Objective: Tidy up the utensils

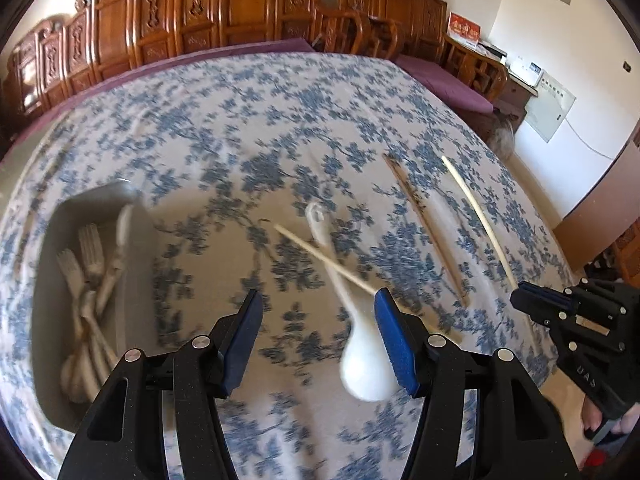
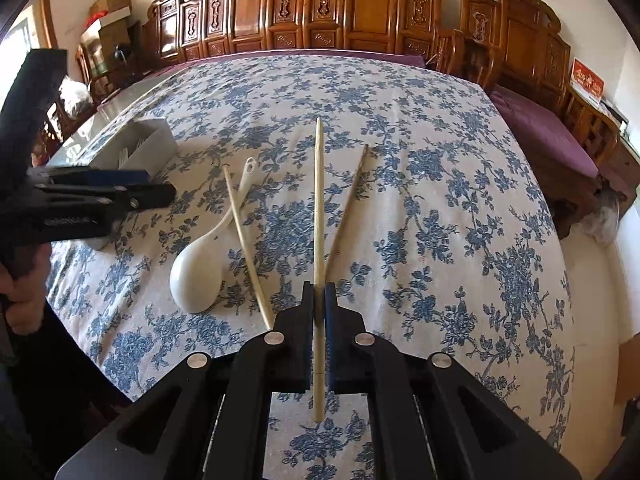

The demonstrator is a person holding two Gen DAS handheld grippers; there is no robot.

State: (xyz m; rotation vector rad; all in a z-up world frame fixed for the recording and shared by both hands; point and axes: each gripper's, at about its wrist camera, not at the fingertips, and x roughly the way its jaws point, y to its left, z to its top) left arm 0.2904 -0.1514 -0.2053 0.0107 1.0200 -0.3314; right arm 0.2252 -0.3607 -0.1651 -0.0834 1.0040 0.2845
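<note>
My right gripper (image 2: 319, 288) is shut on a pale chopstick (image 2: 319, 200) that points away along the fingers; it also shows in the left wrist view (image 1: 476, 212). A white ceramic spoon (image 2: 200, 264) lies on the floral cloth with a second pale chopstick (image 2: 244, 240) across its handle. A darker chopstick (image 2: 348, 216) lies to the right. My left gripper (image 1: 318, 304) is open and empty, above the spoon (image 1: 360, 364). A grey utensil tray (image 1: 132, 280) holding several forks (image 1: 90, 264) sits to its left.
The table (image 2: 440, 160) wears a blue floral cloth. Carved wooden chairs (image 2: 360, 8) and a purple-cushioned bench (image 2: 544, 128) stand behind it. The tray shows at the left in the right wrist view (image 2: 156, 136). The table edge drops off at the right.
</note>
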